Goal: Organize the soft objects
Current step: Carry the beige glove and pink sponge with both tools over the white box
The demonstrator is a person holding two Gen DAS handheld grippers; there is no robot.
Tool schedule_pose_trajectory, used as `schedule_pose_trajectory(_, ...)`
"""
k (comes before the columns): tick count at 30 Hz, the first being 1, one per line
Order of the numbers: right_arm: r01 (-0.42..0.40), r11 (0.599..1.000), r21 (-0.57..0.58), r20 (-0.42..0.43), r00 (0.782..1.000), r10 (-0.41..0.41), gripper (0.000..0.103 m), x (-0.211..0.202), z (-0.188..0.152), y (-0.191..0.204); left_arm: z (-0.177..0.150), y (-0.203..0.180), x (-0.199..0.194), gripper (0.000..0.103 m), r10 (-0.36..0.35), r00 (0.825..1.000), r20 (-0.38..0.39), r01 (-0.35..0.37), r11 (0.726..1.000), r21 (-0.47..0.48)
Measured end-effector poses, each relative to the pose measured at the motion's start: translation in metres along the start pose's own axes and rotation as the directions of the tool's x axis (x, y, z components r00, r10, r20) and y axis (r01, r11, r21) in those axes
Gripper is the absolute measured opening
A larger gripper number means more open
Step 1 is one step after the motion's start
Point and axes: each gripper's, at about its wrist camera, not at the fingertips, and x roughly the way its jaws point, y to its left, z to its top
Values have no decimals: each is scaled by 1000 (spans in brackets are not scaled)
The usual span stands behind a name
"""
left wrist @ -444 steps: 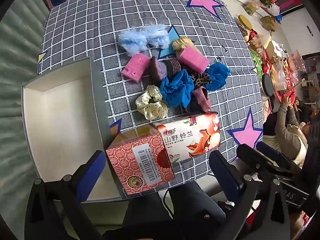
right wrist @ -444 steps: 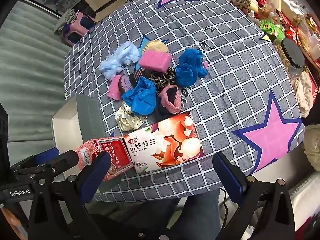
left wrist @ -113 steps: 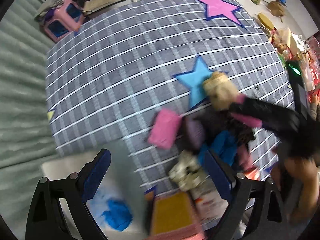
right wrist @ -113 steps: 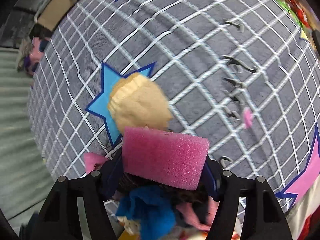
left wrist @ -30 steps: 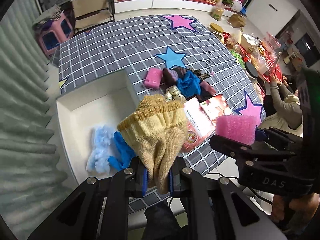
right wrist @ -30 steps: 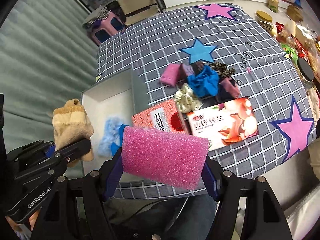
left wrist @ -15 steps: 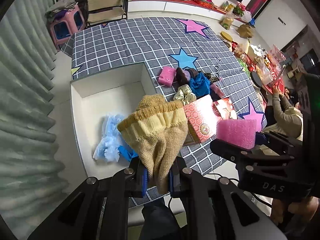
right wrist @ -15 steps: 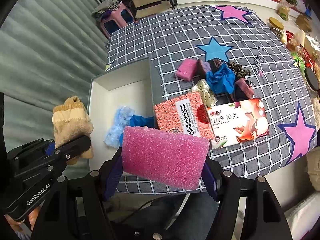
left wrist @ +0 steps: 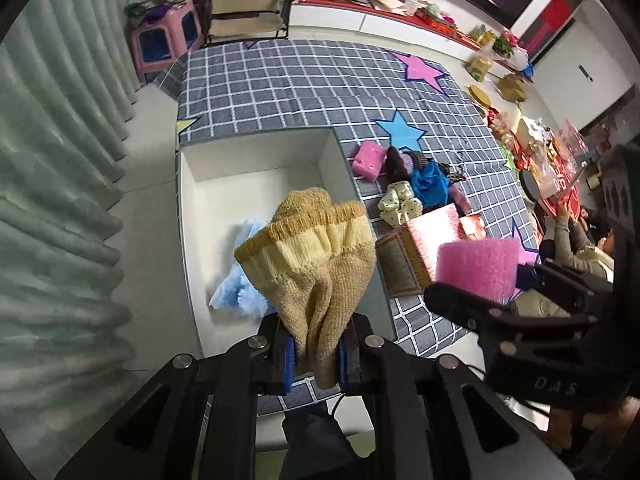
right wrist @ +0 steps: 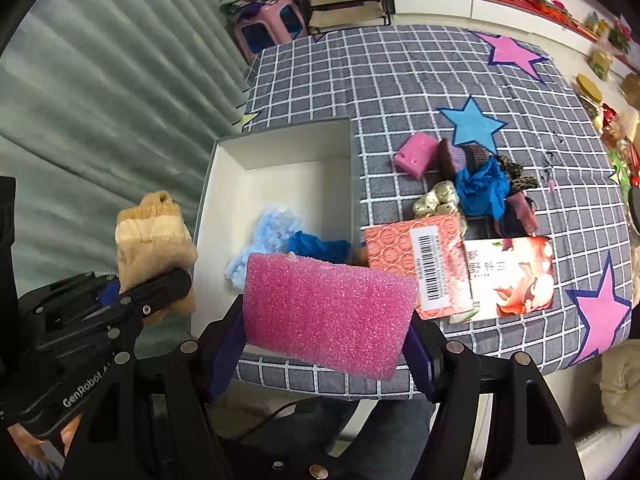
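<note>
Right wrist view: right gripper [right wrist: 326, 338] pinches the pink sponge [right wrist: 326, 314] end to end; light, compressible. Left gripper [left wrist: 316, 354] clamps the limp knit sock [left wrist: 310, 266] low.

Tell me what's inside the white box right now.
The white box holds a fluffy light-blue piece and a darker blue cloth at its near end. The pink sponge, shut in the right gripper, covers the near edge, so more may lie hidden there.

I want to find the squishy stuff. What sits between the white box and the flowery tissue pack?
The red patterned box with a barcode, seen in the right wrist view.
</note>
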Motion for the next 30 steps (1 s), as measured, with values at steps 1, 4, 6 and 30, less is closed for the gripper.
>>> schedule_pose_trajectory(1,-3,1000,-3,-6,1000,3,71,1,-2,1,0,2,2,17,-1,1000,-5,1,1000,-6)
schedule_pose_trajectory(4,0,1000,1,-7,1000,0,71,2,-4,0,-3,8,6,17,0,1000,-11,0,1000,-26)
schedule_pose_trajectory(6,4,1000,13,-11,1000,-4,71,3,-5,-2,-4,13,9,17,-6,1000,-20,5,999,-45)
schedule_pose_trajectory(30,-10,998,-56,-72,997,6,71,20,-3,19,-14,30,18,17,15,998,-60,-20,997,-74)
